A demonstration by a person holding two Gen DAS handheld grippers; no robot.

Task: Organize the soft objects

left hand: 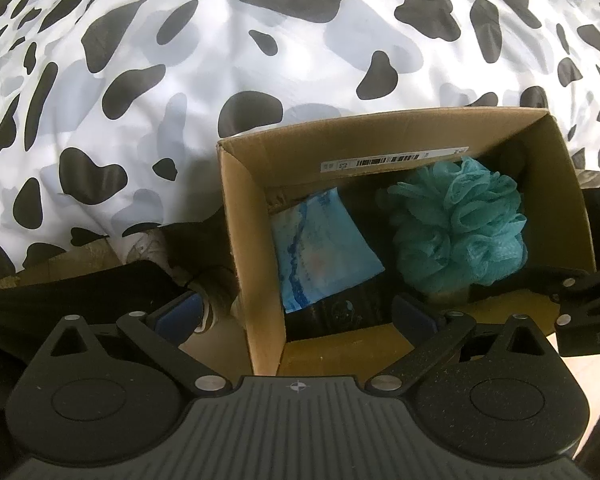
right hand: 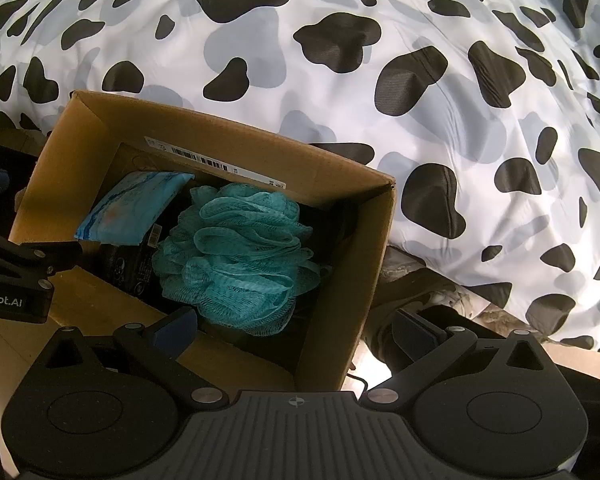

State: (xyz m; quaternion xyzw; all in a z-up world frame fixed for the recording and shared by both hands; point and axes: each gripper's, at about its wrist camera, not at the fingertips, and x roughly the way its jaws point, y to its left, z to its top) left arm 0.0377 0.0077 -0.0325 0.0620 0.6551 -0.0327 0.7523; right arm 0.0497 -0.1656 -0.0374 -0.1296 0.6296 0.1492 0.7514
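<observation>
Teal loofah (right hand: 236, 260) and blue cloth (left hand: 324, 248) lie inside cardboard box (left hand: 252, 248); both grippers spread apart, empty.

A cardboard box (left hand: 380, 136) stands against the cow-print bedcover (left hand: 180, 80), on the floor.

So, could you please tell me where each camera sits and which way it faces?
Left wrist: on the left gripper, looking down into the cardboard box; own open fingers show.
Right wrist: on the right gripper, over the box's right wall; own open fingers show.
Shared: box, teal loofah, blue packet, cow-print bedding.
</observation>
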